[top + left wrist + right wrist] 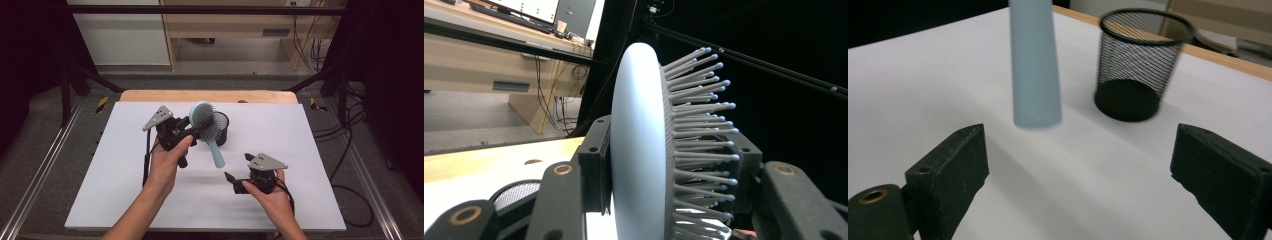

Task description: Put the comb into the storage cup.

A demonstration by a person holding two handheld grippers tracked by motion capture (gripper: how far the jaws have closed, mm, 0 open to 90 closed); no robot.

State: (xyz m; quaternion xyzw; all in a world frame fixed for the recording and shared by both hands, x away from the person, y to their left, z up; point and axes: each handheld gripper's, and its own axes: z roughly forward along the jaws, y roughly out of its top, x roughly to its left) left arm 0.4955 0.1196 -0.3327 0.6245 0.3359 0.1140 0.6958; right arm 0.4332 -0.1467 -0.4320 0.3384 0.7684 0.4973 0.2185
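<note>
My left gripper point(192, 127) is shut on the round head of a light blue hairbrush point(202, 116), which is held above the white sheet with its handle hanging down toward me. In the left gripper view the brush head point(639, 140) stands edge-on between the jaws, grey bristles pointing right. A black mesh cup point(223, 129) stands upright just behind and right of the brush. My right gripper point(238, 167) hovers low at the front right, open and holding nothing. In its own view the handle end point(1034, 65) hangs ahead of the wide-open jaws, and the cup point(1140, 65) stands farther back.
A white sheet point(300, 150) covers the table, and a wooden edge point(210, 96) shows along the far side. Metal rails and cables run along both sides of the table. A wooden desk stands on the floor beyond.
</note>
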